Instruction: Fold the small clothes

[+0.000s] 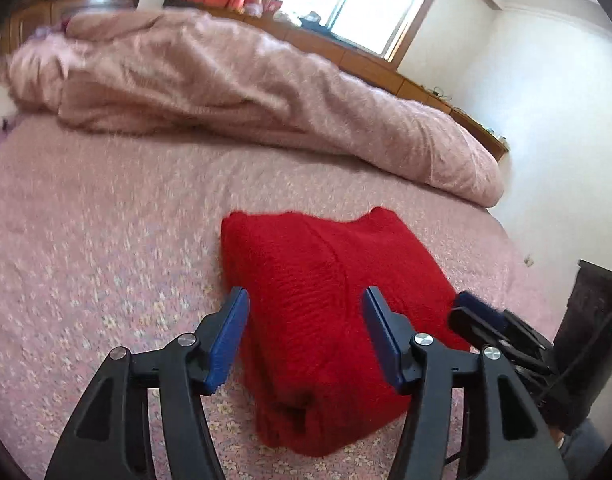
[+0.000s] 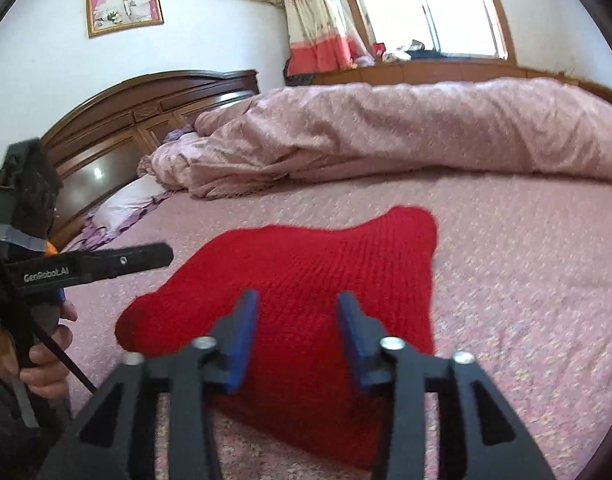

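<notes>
A red knitted garment (image 1: 326, 256) (image 2: 306, 252) lies folded into a thick bundle on the pink bedspread (image 1: 85, 220). My left gripper (image 1: 306, 294) hovers over its near end, blue pads wide apart, nothing pinched between them. My right gripper (image 2: 298, 296) stands open above the garment's near edge, its pads clear of the cloth. In the left wrist view the right gripper (image 1: 472, 312) shows at the garment's right side. In the right wrist view the left gripper (image 2: 145, 258) reaches in from the left, held by a person's hand (image 2: 45, 356).
A bunched pink duvet (image 1: 245, 80) (image 2: 386, 132) runs along the far side of the bed. A dark wooden headboard (image 2: 145, 108) and a pale pillow (image 2: 121, 208) are at the left. Flat bedspread surrounds the garment. A window (image 2: 426, 0) lights the back wall.
</notes>
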A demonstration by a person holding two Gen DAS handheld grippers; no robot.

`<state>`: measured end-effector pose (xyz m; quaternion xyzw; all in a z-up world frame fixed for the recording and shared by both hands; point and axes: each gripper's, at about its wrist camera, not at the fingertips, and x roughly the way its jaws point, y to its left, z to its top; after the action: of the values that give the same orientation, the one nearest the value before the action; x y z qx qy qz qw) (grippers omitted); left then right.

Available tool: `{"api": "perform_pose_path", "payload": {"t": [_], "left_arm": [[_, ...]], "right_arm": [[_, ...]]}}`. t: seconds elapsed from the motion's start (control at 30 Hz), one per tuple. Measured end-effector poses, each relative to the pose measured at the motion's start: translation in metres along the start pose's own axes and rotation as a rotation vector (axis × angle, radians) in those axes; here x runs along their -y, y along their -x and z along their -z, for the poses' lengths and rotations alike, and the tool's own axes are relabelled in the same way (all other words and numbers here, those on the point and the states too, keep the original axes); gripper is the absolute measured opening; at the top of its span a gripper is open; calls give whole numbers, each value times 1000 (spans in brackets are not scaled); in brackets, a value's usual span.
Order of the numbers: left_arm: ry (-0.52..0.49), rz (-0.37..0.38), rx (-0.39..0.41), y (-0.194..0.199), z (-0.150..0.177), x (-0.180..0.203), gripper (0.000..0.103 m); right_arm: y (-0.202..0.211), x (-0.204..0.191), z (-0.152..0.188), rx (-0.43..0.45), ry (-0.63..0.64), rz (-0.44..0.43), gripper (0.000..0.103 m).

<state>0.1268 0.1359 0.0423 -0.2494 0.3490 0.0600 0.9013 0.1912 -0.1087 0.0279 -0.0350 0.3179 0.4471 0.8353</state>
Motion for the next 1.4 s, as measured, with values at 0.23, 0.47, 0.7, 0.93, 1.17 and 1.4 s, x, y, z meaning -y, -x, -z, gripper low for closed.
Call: {"api": "perform_pose_path", "payload": {"t": [0.23,0.47,0.7,0.93,1.17,1.4], "left_arm": [[-16,-44,-135,-35,17,-2,55],[106,-6,-210,-52,30,-25,88],[216,100,-247,-62,37,-43,97],[295,276,-236,-79,38,-42,88],[328,341,-210,-78,40,-46,56],[183,289,-109,-71,9,-17,47]], "right_arm": [[3,27,-6,-28,-65,12,76],[-25,88,10,-225,-335,-118,88],[-53,123,41,-295,-627,-324,96],[-64,108,42,-300,-588,-371,97],[-71,98,39,-263,-544,-381,77],[-52,80,12,-198,-326,-239,64]]}}
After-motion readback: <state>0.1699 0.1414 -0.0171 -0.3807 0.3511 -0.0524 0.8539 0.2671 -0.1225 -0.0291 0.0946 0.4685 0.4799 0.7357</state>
